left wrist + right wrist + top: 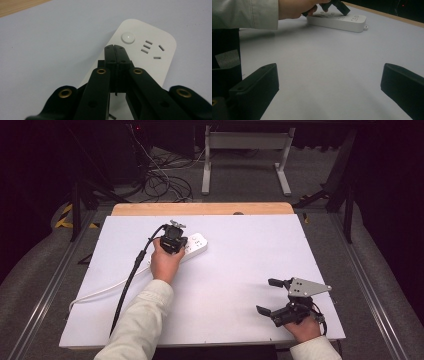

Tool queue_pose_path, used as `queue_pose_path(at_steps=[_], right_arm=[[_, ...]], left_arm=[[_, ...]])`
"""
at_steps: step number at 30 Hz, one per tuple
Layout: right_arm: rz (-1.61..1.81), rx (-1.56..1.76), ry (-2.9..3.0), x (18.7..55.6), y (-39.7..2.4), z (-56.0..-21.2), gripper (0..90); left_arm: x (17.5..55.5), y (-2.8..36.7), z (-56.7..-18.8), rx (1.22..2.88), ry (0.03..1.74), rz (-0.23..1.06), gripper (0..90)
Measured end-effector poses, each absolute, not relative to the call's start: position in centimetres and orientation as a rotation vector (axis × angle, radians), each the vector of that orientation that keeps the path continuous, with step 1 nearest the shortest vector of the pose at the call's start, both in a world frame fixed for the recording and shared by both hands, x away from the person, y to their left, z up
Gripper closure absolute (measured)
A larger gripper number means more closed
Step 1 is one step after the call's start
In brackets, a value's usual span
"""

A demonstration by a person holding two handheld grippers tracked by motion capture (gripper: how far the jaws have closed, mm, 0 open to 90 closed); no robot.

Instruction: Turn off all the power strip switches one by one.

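My white bench [240,270] has a wooden strip [202,209] along its far edge; beyond it grey carpet [240,180], tangled cables [160,180] and a white table frame [245,155] sit in a dim, dark-walled room

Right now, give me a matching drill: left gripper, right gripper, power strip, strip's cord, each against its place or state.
Things:
1. left gripper
2. right gripper
3. power strip
4. cord

States or places:
A. jaws wide apart, nothing between them, near the table's front right corner
B. white, trails off toward the table's left edge
C. jaws shut together, tips over the strip just short of its round button
D. white, lies flat toward the table's far side

Pairs: 1-C, 2-A, 3-D, 4-B
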State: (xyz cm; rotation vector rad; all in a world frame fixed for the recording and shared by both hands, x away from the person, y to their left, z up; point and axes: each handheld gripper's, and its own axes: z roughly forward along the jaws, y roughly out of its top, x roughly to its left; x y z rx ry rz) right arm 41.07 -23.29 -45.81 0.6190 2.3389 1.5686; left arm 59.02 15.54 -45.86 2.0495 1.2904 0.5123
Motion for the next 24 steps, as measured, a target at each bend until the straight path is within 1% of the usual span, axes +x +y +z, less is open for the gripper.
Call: queue_pose_path(at_steps=[5,6,7,10,13,24], right_arm=[[1.57,0.618,2.338,41.0,-23.3,-45.8,2.1],[1.575,0.622,2.336,41.1,-23.4,-45.8,2.1],[1.577,0.622,2.335,41.1,-23.4,-45.8,2.1],[1.576,0.626,2.334,41.2,-23.4,-45.8,2.1],[1.575,0.626,2.334,41.2,-23.4,-45.8,2.1],[1.578,0.62,2.336,41.1,-23.4,-45.8,2.1]], left_arm=[[59.1,15.5,-45.7,2.042,1.3,0.488,90.0],[59.2,15.7,-45.5,2.032,1.299,0.462,90.0],[59.2,15.8,-45.1,2.012,1.321,0.466,90.0],[58.9,16.1,-44.1,1.973,1.257,0.526,90.0],[59.0,15.9,-43.8,1.945,1.225,0.508,90.0],[60.1,13.4,-44.6,2.015,1.177,0.489,90.0]])
